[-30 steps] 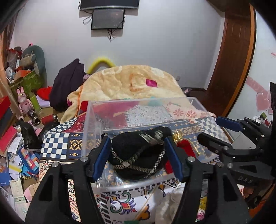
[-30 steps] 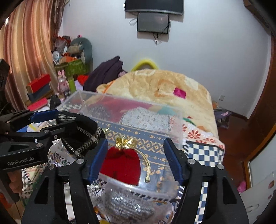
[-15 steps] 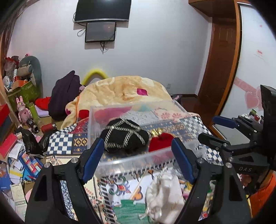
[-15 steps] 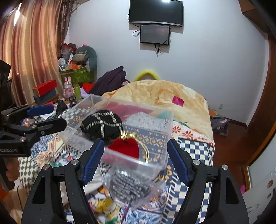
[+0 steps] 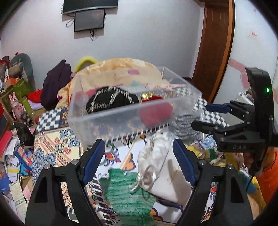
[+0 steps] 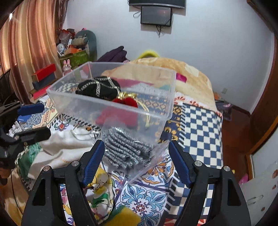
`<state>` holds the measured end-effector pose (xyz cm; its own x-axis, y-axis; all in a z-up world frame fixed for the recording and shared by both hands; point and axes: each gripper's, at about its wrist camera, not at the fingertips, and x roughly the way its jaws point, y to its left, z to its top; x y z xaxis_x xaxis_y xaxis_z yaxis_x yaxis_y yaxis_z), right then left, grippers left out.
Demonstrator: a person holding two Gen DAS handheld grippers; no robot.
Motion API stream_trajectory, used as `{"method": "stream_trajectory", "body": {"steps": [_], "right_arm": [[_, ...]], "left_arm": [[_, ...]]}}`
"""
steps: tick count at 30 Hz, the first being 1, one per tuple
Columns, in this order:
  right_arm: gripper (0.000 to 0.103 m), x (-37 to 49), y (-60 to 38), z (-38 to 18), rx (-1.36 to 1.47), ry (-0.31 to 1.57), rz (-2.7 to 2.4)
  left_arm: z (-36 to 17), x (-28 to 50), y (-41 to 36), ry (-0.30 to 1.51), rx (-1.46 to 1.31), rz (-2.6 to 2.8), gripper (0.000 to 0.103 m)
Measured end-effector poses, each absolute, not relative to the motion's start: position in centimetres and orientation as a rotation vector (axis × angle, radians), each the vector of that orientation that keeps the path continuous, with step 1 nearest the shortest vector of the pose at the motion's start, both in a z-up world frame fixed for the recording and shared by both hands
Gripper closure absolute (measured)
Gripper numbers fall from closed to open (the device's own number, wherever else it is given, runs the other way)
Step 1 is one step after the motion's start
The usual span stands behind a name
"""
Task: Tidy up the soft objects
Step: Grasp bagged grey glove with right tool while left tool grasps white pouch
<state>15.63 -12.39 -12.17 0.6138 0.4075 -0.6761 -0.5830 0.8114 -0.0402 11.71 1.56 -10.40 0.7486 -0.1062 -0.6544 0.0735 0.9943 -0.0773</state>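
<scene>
Green knit [image 5: 128, 196] only under left gripper [image 5: 139, 156]; both grippers wide, right gripper [image 6: 136, 160] empty.

A screen [image 6: 156, 15] hangs on the white wall [image 6: 217, 52]. A striped curtain [image 6: 29, 48] covers the left side. A pink bunny figure [image 5: 14, 106] stands beside red boxes [image 6: 44, 73]. A wooden door [image 5: 213, 45] stands at the right.
</scene>
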Motion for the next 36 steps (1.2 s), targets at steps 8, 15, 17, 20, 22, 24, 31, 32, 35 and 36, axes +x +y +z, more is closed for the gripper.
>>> {"method": "stream_trajectory", "body": {"steps": [8,15,17,20,22,24,31,32,35,36], "right_arm": [[0.030,17.0,-12.1,-14.2,-0.244,0.810,0.613],[0.044,16.8,-12.3,-14.5,-0.221,0.826,0.653],[0.053,16.4,-12.3,-14.5,-0.228,0.809,0.639],[0.063,16.0,-12.2,-14.5,-0.237,0.786,0.631],[0.069,16.0,-12.4,-14.2,-0.235,0.778,0.631],[0.074,16.0,-12.6,-13.9,-0.229,0.771,0.636],[0.077,14.7,-13.4,-12.2,-0.212,0.723,0.645],[0.077,14.5,-13.4,-11.8,-0.208,0.714,0.647],[0.077,13.8,-13.5,-10.8,-0.199,0.682,0.660],[0.077,13.5,-13.5,-10.4,-0.198,0.670,0.664]], "left_arm": [[-13.0,12.5,1.7,0.801,-0.090,-0.126,0.024],[-14.0,12.6,1.4,0.823,-0.112,-0.153,0.047],[-14.1,12.4,1.5,0.824,-0.114,-0.158,0.053],[-14.0,11.5,1.4,0.817,-0.111,-0.168,0.066],[-13.8,11.0,1.4,0.811,-0.110,-0.168,0.074],[-13.5,10.6,1.5,0.803,-0.115,-0.166,0.079],[-11.6,9.1,2.3,0.754,-0.132,-0.149,0.088],[-11.2,9.0,2.5,0.743,-0.132,-0.147,0.088],[-9.8,8.3,2.9,0.706,-0.136,-0.147,0.088],[-9.3,8.0,3.0,0.693,-0.138,-0.146,0.088]]}}
